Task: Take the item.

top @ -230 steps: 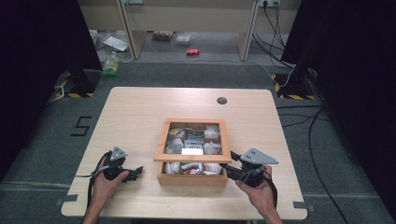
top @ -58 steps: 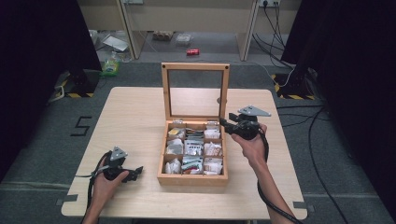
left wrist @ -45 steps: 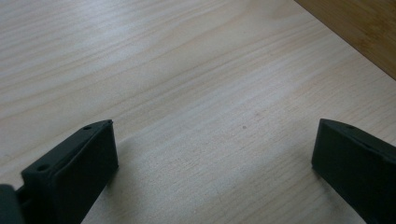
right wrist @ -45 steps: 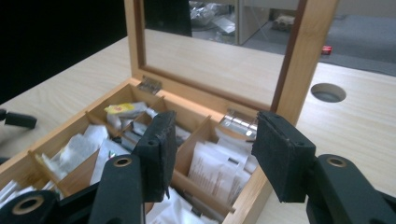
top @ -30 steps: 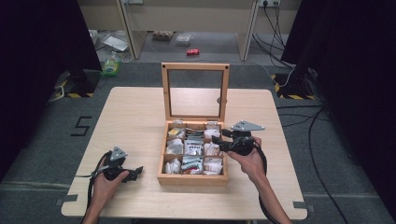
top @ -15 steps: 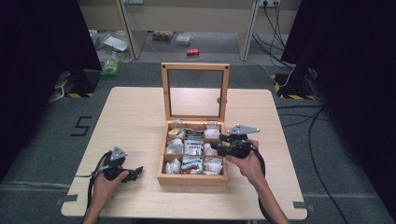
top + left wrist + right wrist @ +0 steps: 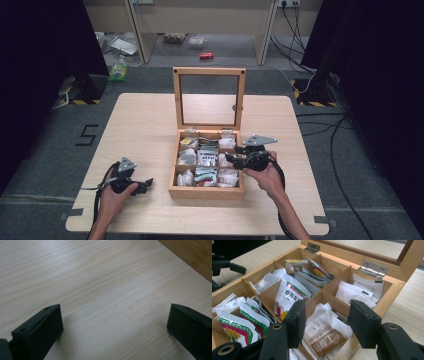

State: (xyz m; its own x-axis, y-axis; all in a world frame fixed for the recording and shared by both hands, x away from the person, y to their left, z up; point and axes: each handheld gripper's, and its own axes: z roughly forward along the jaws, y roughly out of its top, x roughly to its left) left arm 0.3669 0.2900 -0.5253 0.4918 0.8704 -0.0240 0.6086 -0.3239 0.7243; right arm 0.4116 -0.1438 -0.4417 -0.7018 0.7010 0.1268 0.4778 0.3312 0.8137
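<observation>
A wooden tea box (image 7: pixel 206 192) stands in the middle of the table with its glass-paned lid (image 7: pixel 209 99) upright at the back. Its compartments hold several tea sachets (image 7: pixel 291 293). My right gripper (image 7: pixel 231 159) (image 7: pixel 325 315) hovers open over the box's right side, above a white and brown sachet (image 7: pixel 323 333) in a right-hand compartment. My left gripper (image 7: pixel 145 184) (image 7: pixel 113 322) rests open on the bare tabletop left of the box, with nothing between its fingers. The box's wooden wall (image 7: pixel 192 255) shows at the upper right of the left gripper view.
The light wooden table (image 7: pixel 140 130) has free room left, right and behind the box. A small dark round grommet (image 7: pixel 234 107) sits in the tabletop behind the lid. Cables and clutter lie on the floor beyond the table.
The box lid, shut at first, now stands open. My right gripper has come down from beside the lid to just over the right compartments. The left gripper has stayed still.
</observation>
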